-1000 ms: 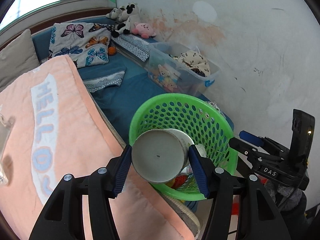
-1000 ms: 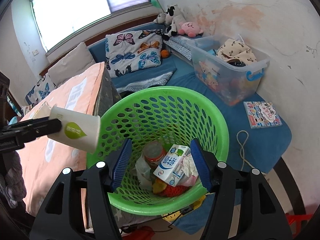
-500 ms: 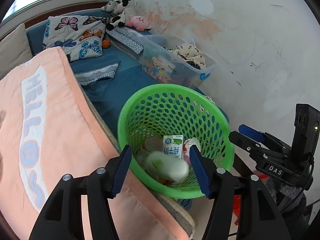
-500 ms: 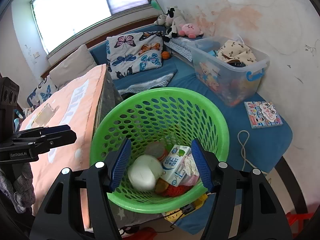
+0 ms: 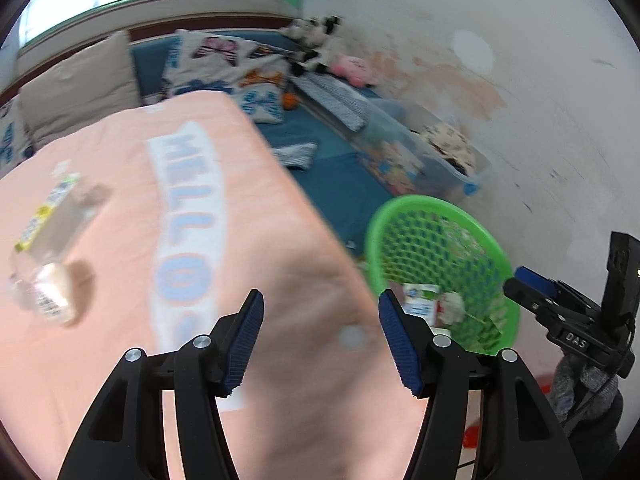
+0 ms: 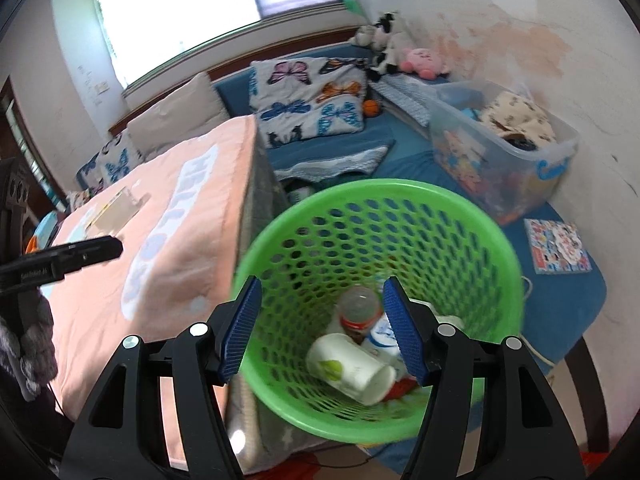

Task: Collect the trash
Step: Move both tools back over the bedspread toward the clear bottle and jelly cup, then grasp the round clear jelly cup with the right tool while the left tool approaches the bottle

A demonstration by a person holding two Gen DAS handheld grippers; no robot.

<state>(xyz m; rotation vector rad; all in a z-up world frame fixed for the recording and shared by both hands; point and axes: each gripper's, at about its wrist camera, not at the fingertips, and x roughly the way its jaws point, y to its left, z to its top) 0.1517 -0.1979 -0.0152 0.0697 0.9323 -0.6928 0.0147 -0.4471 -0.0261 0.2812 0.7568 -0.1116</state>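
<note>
A green perforated basket [image 6: 472, 216] stands beside the bed, also at the right of the left wrist view, basket [image 5: 404, 208]. Inside lie a white paper cup [image 6: 352, 364] on its side, a plastic bottle [image 6: 360, 308] and a milk carton [image 5: 420, 300]. My left gripper [image 5: 320, 336] is open and empty over the peach "HELLO" blanket [image 5: 120, 240]. A clear plastic bottle [image 5: 44, 256] with a yellow label lies on that blanket, to the left. My right gripper [image 6: 320, 328] hangs open and empty over the basket's near rim.
A clear storage bin [image 6: 504, 148] with toys and clothes sits by the stained wall. Butterfly pillows [image 6: 308, 104] and plush toys [image 6: 424, 60] lie on the blue mattress. A picture book [image 6: 556, 244] lies right of the basket.
The left gripper let go of the paper cup, which fell into the basket. It then swung left over the blanket. The right gripper shifted slightly left above the basket.
</note>
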